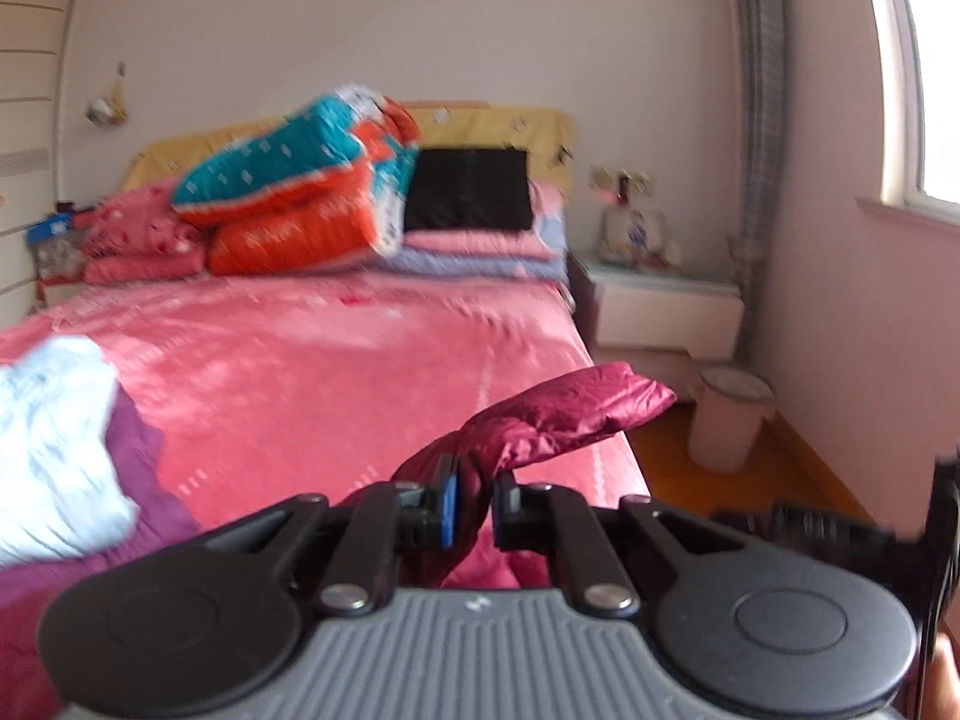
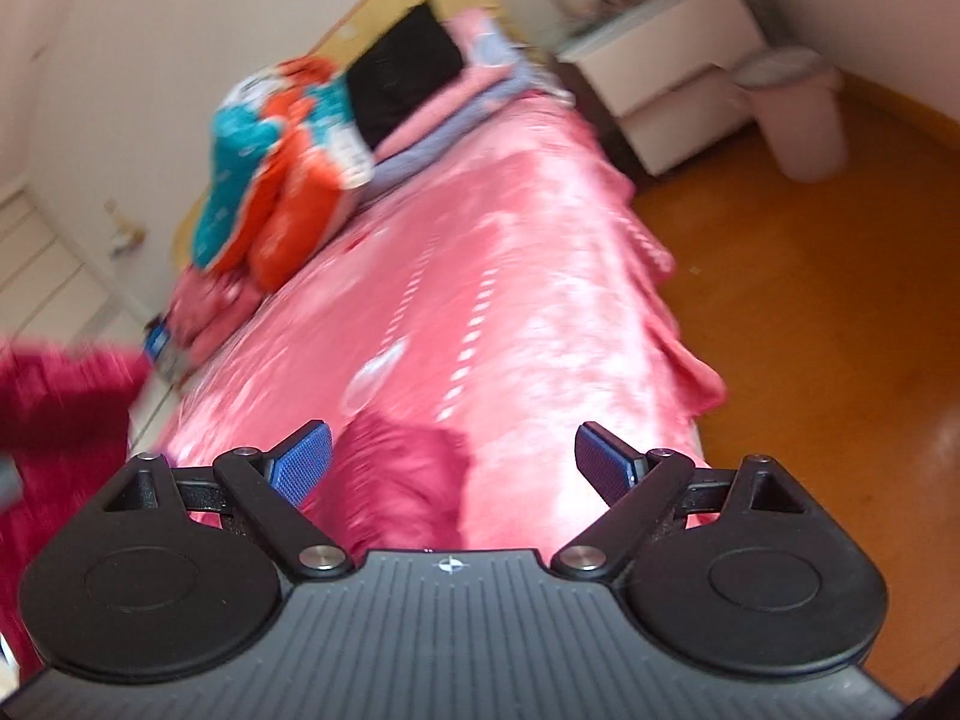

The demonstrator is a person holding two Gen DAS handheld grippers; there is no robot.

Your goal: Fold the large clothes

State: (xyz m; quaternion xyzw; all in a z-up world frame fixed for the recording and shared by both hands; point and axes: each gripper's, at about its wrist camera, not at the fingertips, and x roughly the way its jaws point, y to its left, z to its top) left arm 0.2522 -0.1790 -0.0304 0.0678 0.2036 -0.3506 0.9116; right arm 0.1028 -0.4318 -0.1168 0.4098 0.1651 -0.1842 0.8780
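At the foot end of the bed (image 1: 336,348), the left claw (image 1: 475,495) is pinched narrow on a fold of the magenta puffer jacket (image 1: 558,414), whose padded sleeve sticks out toward the bed's edge nearest the nightstand (image 1: 660,312). The right claw (image 2: 451,462) stands wide with nothing between its blue pads (image 2: 300,462); a bunch of the same jacket lies just below it on the bed cover. To do this step well, I judge the right claw should close on the jacket near that bunch, level with the left grip, so the garment can be pulled taut and laid flat before any fold. A white and purple garment (image 1: 54,450) lies on the bed beside the jacket and may catch under it. The stacked quilts (image 1: 300,180) and black cushion (image 1: 468,189) sit at the bed's head, well apart. The waste bin (image 1: 729,420) stands on the floor beside the bed.
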